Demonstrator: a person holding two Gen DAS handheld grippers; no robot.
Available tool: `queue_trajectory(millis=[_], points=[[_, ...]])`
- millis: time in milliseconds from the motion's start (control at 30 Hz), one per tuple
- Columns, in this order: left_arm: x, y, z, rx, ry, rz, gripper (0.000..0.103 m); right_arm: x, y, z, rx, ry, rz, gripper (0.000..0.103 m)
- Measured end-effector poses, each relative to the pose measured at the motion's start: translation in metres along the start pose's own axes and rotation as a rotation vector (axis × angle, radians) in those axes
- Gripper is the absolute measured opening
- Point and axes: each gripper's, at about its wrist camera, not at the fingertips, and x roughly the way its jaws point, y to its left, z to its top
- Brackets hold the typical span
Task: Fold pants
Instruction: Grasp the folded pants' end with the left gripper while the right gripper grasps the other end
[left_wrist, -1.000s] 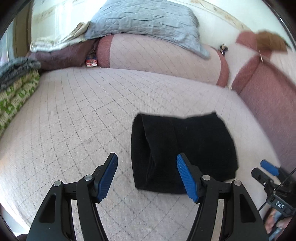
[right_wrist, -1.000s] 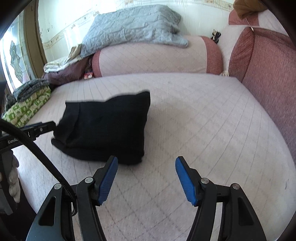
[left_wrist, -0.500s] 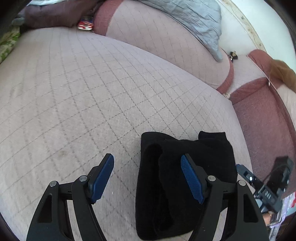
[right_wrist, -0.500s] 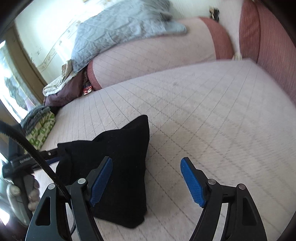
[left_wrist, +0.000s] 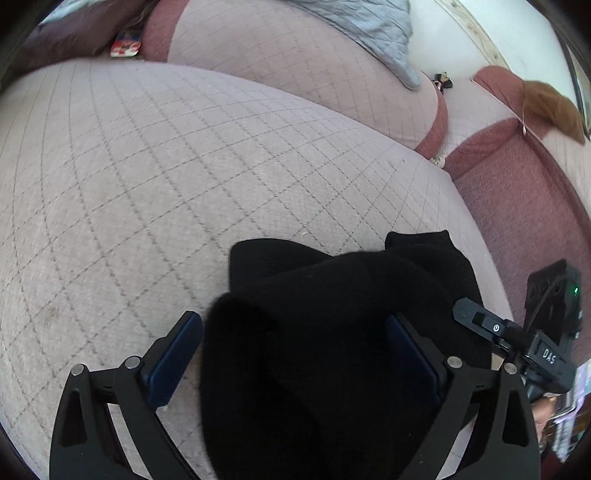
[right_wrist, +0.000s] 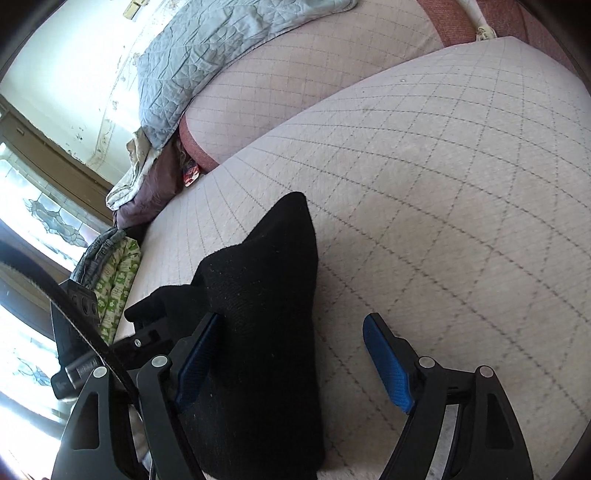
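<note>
One folded pair of black pants (left_wrist: 332, 332) lies on the quilted bed (left_wrist: 147, 184), bracketed by two wide-open grippers, left gripper (left_wrist: 295, 354) just opened further, right gripper (right_wrist: 291, 358) straddling its edge.

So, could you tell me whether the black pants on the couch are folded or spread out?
Folded: the black fabric pants sit as a compact layered bundle on the quilted beige couch seat, no legs stretched out.
</note>
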Motion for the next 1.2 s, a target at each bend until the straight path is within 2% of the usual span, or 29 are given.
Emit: queue_trajectory(millis=[167, 300, 433, 533, 600, 700, 867, 1067, 1200], points=[[0.001, -0.009, -0.003, 0.013, 0.020, -0.043, 0.095, 0.008, 0.012, -0.004, -0.026, 0.012, 0.012, 0.083], [0.000, -0.014, -0.002, 0.015, 0.018, -0.004, 0.081, 0.011, 0.016, -0.006, -0.015, 0.035, 0.043, 0.081], [-0.005, -0.013, -0.001, 0.001, 0.013, -0.013, 0.066, 0.014, 0.022, -0.009, -0.020, 0.053, 0.051, 0.076], [-0.010, -0.019, 0.000, 0.011, 0.005, -0.019, 0.051, 0.014, 0.023, -0.009, -0.011, 0.061, 0.043, 0.063], [-0.015, -0.023, 0.004, 0.015, -0.004, -0.023, 0.048, 0.012, 0.025, -0.007, -0.015, 0.059, 0.041, 0.047], [-0.021, -0.025, 0.012, 0.001, -0.016, -0.044, 0.042, 0.000, 0.038, -0.001, -0.052, 0.038, 0.047, 0.033], [-0.020, -0.023, 0.038, -0.034, -0.039, -0.056, 0.041, -0.008, 0.062, 0.022, -0.137, -0.019, 0.007, 0.031], [-0.007, -0.025, 0.082, -0.076, -0.055, -0.072, 0.041, 0.001, 0.062, 0.062, -0.126, -0.056, -0.017, 0.031], [0.004, -0.029, 0.098, -0.077, -0.048, -0.063, 0.041, 0.004, 0.061, 0.082, -0.128, -0.065, -0.038, 0.031]])
